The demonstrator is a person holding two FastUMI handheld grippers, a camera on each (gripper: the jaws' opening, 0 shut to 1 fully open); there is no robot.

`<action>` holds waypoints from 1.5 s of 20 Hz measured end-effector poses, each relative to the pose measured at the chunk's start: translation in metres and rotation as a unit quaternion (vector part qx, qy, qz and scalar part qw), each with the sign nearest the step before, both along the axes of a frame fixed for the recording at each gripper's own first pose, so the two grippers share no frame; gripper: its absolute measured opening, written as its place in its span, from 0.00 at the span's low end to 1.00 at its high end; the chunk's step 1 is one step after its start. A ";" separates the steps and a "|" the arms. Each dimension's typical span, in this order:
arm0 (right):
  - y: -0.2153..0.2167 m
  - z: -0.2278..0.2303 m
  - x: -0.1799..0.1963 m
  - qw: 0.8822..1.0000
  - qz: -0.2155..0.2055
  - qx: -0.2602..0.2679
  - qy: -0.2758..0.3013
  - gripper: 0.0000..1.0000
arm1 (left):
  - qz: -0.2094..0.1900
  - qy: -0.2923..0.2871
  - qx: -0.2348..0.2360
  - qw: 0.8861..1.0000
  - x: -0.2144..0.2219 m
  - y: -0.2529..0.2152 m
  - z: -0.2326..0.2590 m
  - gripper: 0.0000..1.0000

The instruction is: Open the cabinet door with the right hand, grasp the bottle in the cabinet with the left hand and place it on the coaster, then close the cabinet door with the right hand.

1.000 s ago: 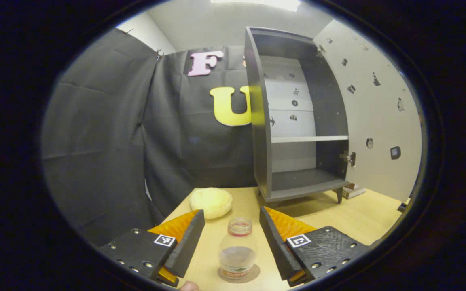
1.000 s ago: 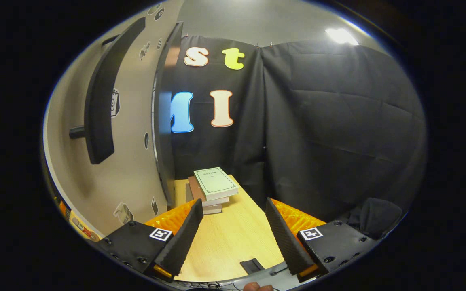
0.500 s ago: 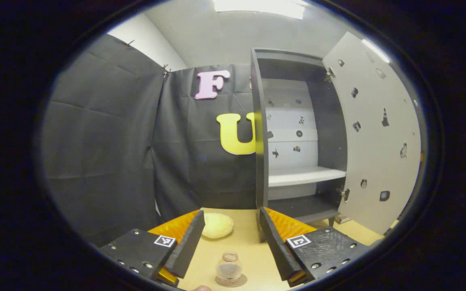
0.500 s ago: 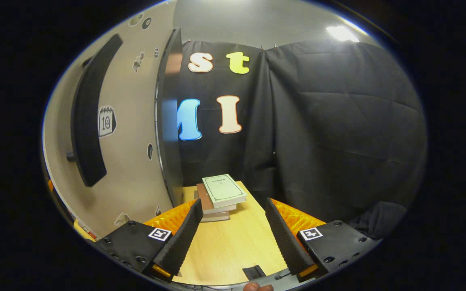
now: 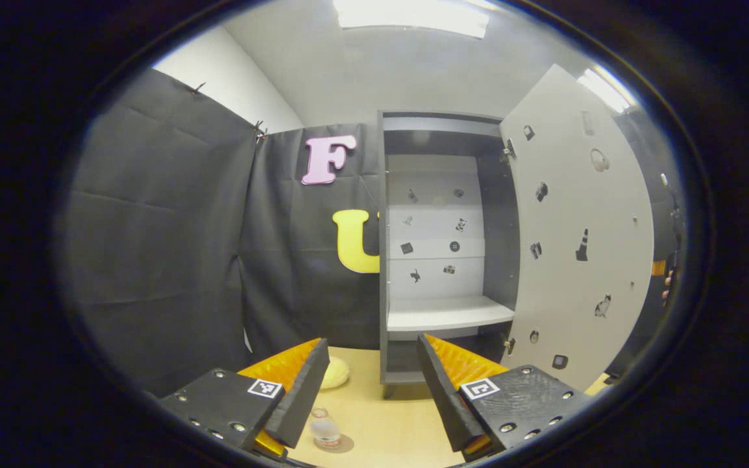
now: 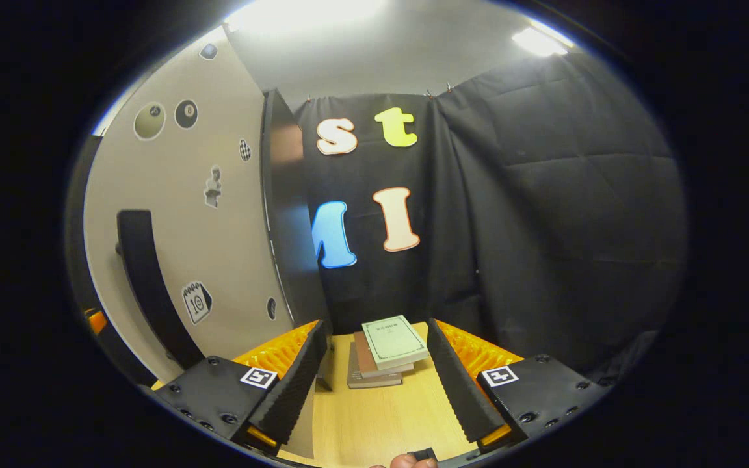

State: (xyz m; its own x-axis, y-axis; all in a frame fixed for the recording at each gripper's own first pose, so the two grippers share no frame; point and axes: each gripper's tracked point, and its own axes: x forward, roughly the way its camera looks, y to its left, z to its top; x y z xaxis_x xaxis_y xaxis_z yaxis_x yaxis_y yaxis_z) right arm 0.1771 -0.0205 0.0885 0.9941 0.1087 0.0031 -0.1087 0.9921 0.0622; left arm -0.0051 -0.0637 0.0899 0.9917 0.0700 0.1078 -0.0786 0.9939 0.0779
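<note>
The bottle stands on its coaster, lower centre. Both the left gripper and the right gripper gape wide, holding nothing. Closing remains: the right must reach the cabinet door, left of frame.

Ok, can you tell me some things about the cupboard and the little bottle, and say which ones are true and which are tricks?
1. The tall grey cabinet's door stands open. True.
2. The small clear plastic bottle is on the cabinet's white shelf. False: it stands on the light wooden table, on a round coaster.
3. The left hand-held gripper is squeezing the bottle. False: its fingers are spread apart with nothing between them.
4. A stack of books lies on the table in the right gripper view. True.
5. The right hand-held gripper grips the door's black handle. False: it is open and apart from the handle.
</note>
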 end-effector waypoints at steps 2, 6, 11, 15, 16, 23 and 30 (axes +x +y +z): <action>0.000 0.016 0.001 1.000 0.015 0.001 -0.018 0.98 | 0.003 0.008 -0.010 1.000 -0.009 -0.021 -0.008 0.81; 0.007 0.029 -0.002 0.999 0.050 0.009 -0.019 0.93 | -0.006 0.034 -0.047 0.998 -0.014 -0.057 -0.026 0.82; 0.021 0.037 -0.014 0.998 0.062 0.009 -0.021 0.98 | -0.018 0.044 -0.046 0.998 -0.010 -0.066 -0.034 0.81; 0.037 0.045 -0.020 0.998 0.053 0.003 -0.026 0.98 | -0.031 0.051 -0.059 0.996 -0.004 -0.054 -0.038 0.82; 0.042 0.044 -0.020 0.998 0.051 0.000 -0.025 0.92 | -0.033 0.054 -0.058 0.996 -0.002 -0.048 -0.041 0.81; 0.072 0.034 -0.038 0.999 0.042 -0.022 -0.010 0.95 | -0.053 0.060 -0.041 0.996 0.007 -0.006 -0.040 0.87; 0.105 0.029 -0.048 0.999 0.041 0.002 -0.004 0.95 | -0.071 0.067 -0.034 0.995 0.012 0.021 -0.045 0.84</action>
